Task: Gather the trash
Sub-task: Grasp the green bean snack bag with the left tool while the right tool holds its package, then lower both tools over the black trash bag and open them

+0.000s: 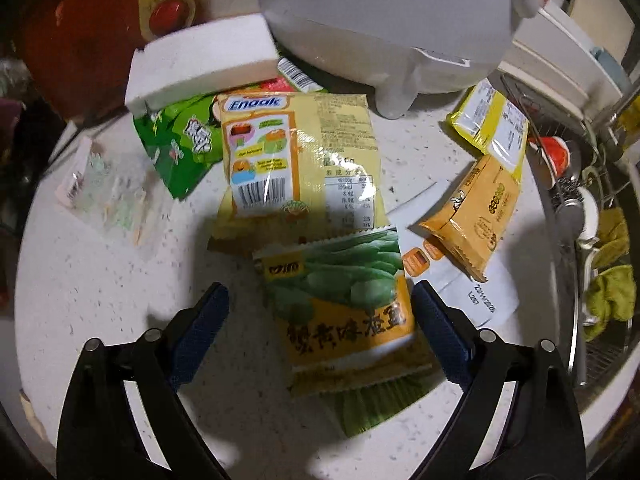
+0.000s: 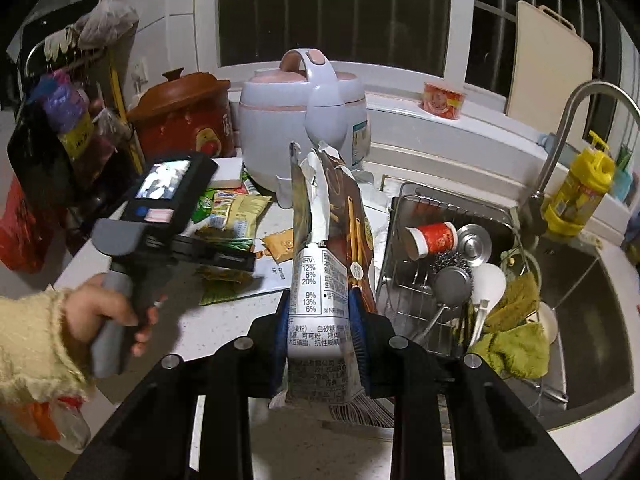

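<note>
My left gripper (image 1: 320,300) is open, its blue-padded fingers on either side of a green and orange vegetable-print wrapper (image 1: 344,304) lying flat on the white counter (image 1: 100,300). Behind it lie a yellow Enaak packet (image 1: 300,160), a green packet (image 1: 176,144), an orange packet (image 1: 468,216), a yellow packet (image 1: 492,124) and a clear wrapper (image 1: 108,192). My right gripper (image 2: 320,308) is shut on a torn brown biscuit-stick wrapper (image 2: 332,264), held upright above the counter. The left gripper (image 2: 224,256) shows in the right wrist view over the wrapper pile.
A white rice cooker (image 2: 300,120) and a red clay pot (image 2: 180,116) stand at the back. A white sponge block (image 1: 204,60) lies nearby. To the right a sink (image 2: 580,320) holds a dish rack (image 2: 400,208) with a red cup, ladles and green cloths.
</note>
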A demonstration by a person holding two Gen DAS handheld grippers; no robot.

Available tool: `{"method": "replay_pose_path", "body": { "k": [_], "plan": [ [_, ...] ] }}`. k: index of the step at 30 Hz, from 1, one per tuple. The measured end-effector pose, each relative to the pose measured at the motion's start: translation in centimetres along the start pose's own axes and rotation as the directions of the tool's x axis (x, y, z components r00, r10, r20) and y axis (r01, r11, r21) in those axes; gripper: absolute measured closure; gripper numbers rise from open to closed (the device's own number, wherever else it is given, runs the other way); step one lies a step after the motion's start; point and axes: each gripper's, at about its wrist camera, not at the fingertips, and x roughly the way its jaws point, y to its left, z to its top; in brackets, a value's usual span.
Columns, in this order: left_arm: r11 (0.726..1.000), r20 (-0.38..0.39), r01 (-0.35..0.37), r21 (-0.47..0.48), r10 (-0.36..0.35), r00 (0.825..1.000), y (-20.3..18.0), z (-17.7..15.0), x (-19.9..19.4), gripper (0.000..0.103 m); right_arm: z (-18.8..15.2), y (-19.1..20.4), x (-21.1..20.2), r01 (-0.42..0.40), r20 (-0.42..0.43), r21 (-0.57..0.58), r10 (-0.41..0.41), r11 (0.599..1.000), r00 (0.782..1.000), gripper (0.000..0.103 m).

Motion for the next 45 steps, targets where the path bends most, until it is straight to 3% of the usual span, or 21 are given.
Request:
{"method": "replay_pose_path", "body": {
  "k": [2,3,4,7,9,18,21,25,30,34,38,42,43,45],
  "plan": [
    [1.0,0.038,-0.012,0.024,0.011,0.999,-0.3,-0.5,-0.2,0.025,-0.1,-0.1,0.2,-0.018,-0.002,0.011,0.018,1.0,1.0,0.075],
    [0.999,0.057,-0.019,0.037,0.017,0.998,-0.4,-0.7,-0.5,0.045,-0.1,-0.2,0.2,-0.028,-0.001,0.02,0.028,0.999,1.0,0.075],
    [0.999,0.059,-0.008,0.038,0.005,0.998,-0.4,-0.8,-0.7,0.049,-0.2,-0.2,0.2,-0.033,0.0,0.026,0.033,0.999,0.999,0.075],
    [0.997,0.066,0.082,0.008,-0.082,0.994,1.2,-1.1,-1.3,0.053,-0.3,-0.1,0.2,-0.044,0.007,0.03,0.043,0.999,0.999,0.075],
    [0.995,0.085,0.096,0.005,-0.096,0.992,2.2,-1.5,-2.1,0.053,-0.2,0.1,0.1,-0.057,0.012,0.033,0.056,0.998,0.998,0.075],
    [0.996,0.233,0.069,0.061,-0.082,0.969,6.6,-3.8,-10.9,0.053,0.8,3.6,-0.2,-0.147,0.034,0.008,0.146,0.989,0.989,0.076],
    [0.994,0.272,0.054,0.094,-0.077,0.959,8.6,-6.5,-14.3,0.053,1.2,5.9,-1.1,-0.201,0.03,-0.024,0.201,0.979,0.979,0.076],
    [0.991,0.255,0.043,0.126,-0.074,0.964,11.5,-10.5,-16.7,0.053,0.8,9.7,-2.8,-0.3,0.0,-0.074,0.301,0.951,0.954,0.076],
    [0.988,0.16,-0.002,0.157,-0.024,0.987,17.6,-17.8,-18.7,0.053,-1.6,15.8,-4.5,-0.423,-0.123,-0.136,0.408,0.896,0.905,0.076],
    [0.982,-0.016,0.019,0.186,-0.016,1.0,21.7,-23.7,-17.1,0.053,-5.2,22.0,-4.9,-0.535,-0.314,-0.194,0.464,0.822,0.828,0.076],
    [0.982,-0.208,0.082,0.172,-0.045,0.977,24.3,-29.1,-11.7,0.053,-9.5,26.5,-3.0,-0.572,-0.479,-0.19,0.433,0.798,0.763,0.076],
    [0.973,-0.313,0.151,0.175,-0.091,0.945,24.5,-32.6,-4.7,0.053,-14.0,28.6,0.2,-0.54,-0.558,-0.148,0.381,0.828,0.737,0.078],
    [0.97,-0.353,0.183,0.161,-0.117,0.928,24.4,-33.3,-2.1,0.053,-15.6,28.9,1.4,-0.529,-0.578,-0.116,0.375,0.841,0.724,0.078],
    [0.967,-0.39,0.21,0.146,-0.139,0.91,24.3,-34.4,2.4,0.053,-18.5,29.5,3.6,-0.494,-0.602,-0.116,0.334,0.862,0.725,0.078]
  ]
}}
